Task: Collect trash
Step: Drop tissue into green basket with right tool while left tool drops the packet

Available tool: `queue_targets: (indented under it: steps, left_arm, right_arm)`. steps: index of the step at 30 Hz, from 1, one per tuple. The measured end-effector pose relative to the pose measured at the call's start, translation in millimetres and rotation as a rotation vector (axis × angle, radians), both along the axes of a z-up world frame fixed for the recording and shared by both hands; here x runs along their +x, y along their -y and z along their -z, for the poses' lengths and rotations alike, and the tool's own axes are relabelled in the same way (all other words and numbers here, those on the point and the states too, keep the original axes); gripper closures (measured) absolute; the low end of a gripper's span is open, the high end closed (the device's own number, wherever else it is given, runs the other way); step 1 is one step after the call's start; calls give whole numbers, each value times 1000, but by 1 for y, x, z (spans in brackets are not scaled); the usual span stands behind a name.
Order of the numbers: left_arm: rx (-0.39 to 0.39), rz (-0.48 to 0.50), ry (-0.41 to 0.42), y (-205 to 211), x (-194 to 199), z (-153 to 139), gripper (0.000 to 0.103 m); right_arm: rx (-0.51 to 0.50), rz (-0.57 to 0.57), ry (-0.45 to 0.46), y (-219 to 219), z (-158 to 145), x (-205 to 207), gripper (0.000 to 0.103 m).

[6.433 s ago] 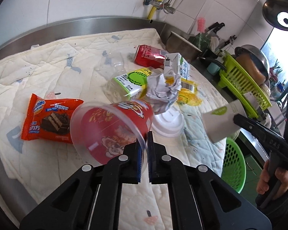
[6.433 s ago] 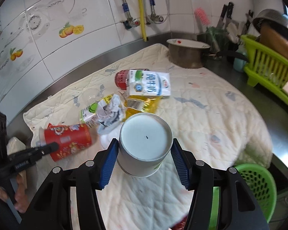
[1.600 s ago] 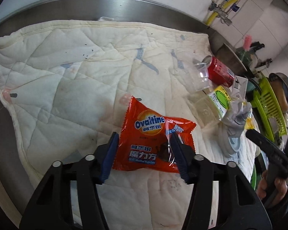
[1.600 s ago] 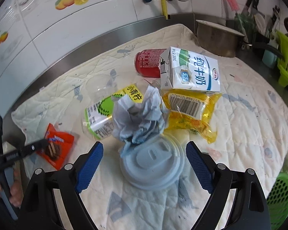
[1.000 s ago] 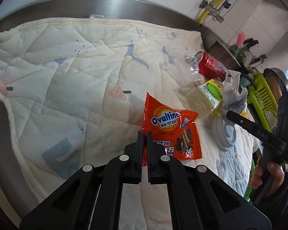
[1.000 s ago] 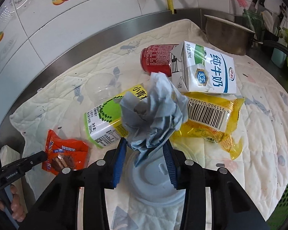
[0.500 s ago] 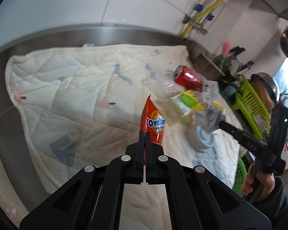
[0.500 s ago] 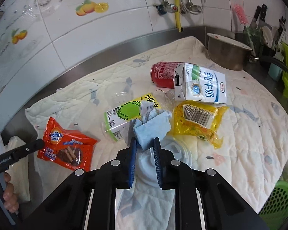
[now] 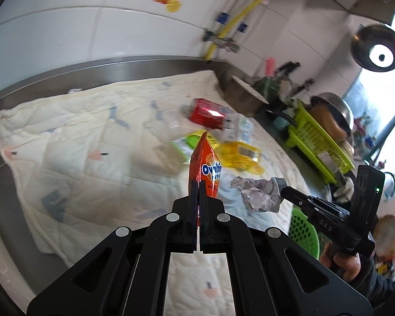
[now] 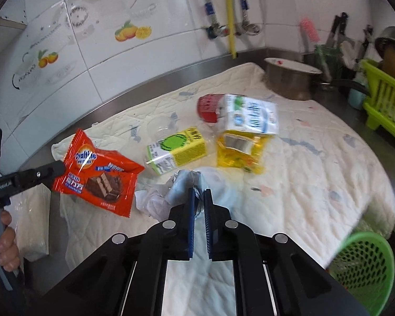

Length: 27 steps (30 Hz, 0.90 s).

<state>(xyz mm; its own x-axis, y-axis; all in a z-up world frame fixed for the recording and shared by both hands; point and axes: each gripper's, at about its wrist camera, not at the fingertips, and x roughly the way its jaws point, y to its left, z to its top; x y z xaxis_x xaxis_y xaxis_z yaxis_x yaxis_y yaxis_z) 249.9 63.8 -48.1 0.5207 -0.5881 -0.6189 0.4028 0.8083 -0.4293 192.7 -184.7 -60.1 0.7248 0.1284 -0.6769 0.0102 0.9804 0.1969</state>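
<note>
My left gripper [image 9: 198,184] is shut on the edge of an orange Ovaltine wafer wrapper [image 9: 206,168], which hangs above the quilted cloth [image 9: 79,142]. The right wrist view shows that wrapper [image 10: 100,176] dangling from the left gripper [image 10: 54,169] at the left. My right gripper [image 10: 199,192] is shut on a crumpled blue-grey paper [image 10: 181,184], lifted over a white lid [image 10: 223,184]. In the left wrist view the paper [image 9: 258,193] hangs from the right gripper [image 9: 284,191].
On the cloth lie a red can [image 10: 208,108], a milk carton [image 10: 250,118], a yellow packet [image 10: 237,152], a green-labelled bottle [image 10: 176,150] and a clear cup [image 10: 158,129]. A green basket [image 10: 363,263] sits below the counter's right edge. A metal pot [image 10: 289,81] and green rack [image 10: 381,100] stand behind.
The right gripper closed on the crumpled paper and lifted it off the lid. The left gripper rose with the wrapper, which now hangs clear of the cloth.
</note>
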Motion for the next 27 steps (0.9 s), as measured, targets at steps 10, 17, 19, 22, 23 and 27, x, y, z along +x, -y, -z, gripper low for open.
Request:
queue_targets:
  steps: [10, 17, 19, 22, 23, 27]
  left_arm:
    - [-21, 196, 27, 89, -42, -14, 103]
    - [-32, 363, 9, 172, -78, -7, 103]
    - [-26, 402, 3, 191, -88, -2, 103]
    - [-18, 455, -15, 221, -102, 7, 103]
    - [-17, 467, -19, 228, -105, 9, 103]
    - [5, 512, -55, 265, -116, 28, 103]
  right_arm:
    - [-81, 199, -8, 80, -4, -95, 96]
    - [-143, 337, -84, 133, 16, -157, 96]
    - [-160, 358, -101, 143, 21, -168, 96]
    - [-175, 386, -129, 157, 30, -185, 95]
    - [-178, 391, -137, 160, 32, -187, 95]
    - [-175, 417, -156, 176, 39, -202, 93]
